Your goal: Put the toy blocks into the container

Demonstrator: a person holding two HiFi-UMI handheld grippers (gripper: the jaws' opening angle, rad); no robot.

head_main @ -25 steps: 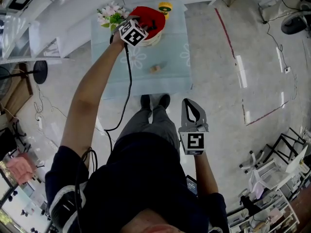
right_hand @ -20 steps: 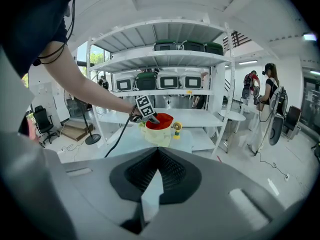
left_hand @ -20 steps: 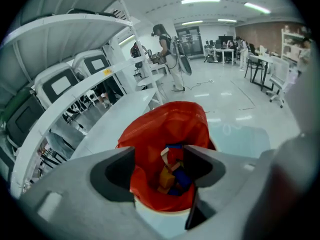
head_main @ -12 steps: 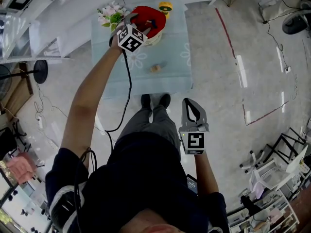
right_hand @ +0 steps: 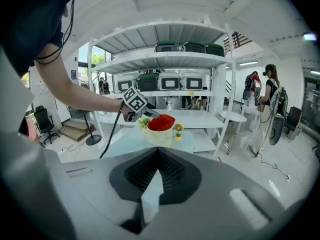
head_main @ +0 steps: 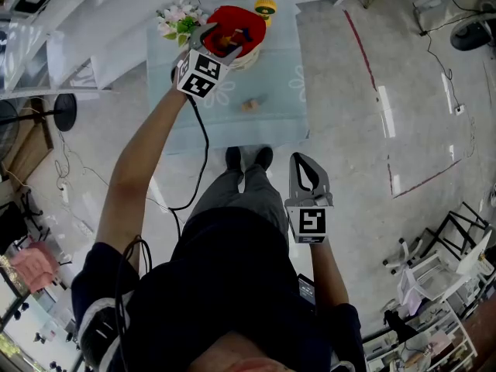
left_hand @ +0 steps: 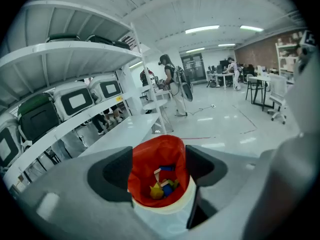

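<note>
Pale surface before white shelves: the container at its far edge holds several blocks. One block lies mid-surface, apparently the last. Left tool, jaws just opened and empty, hovers over the container. Right tool is closed, empty.

Blocks heaped in a red-lined container, one left out on the table

The container, a pale cream tub lined with a red bag, stands upright near the far edge of the table. Yellow, blue, green and red toy blocks lie piled at its bottom. A single tan block lies on the tabletop, well apart from the container.
</note>
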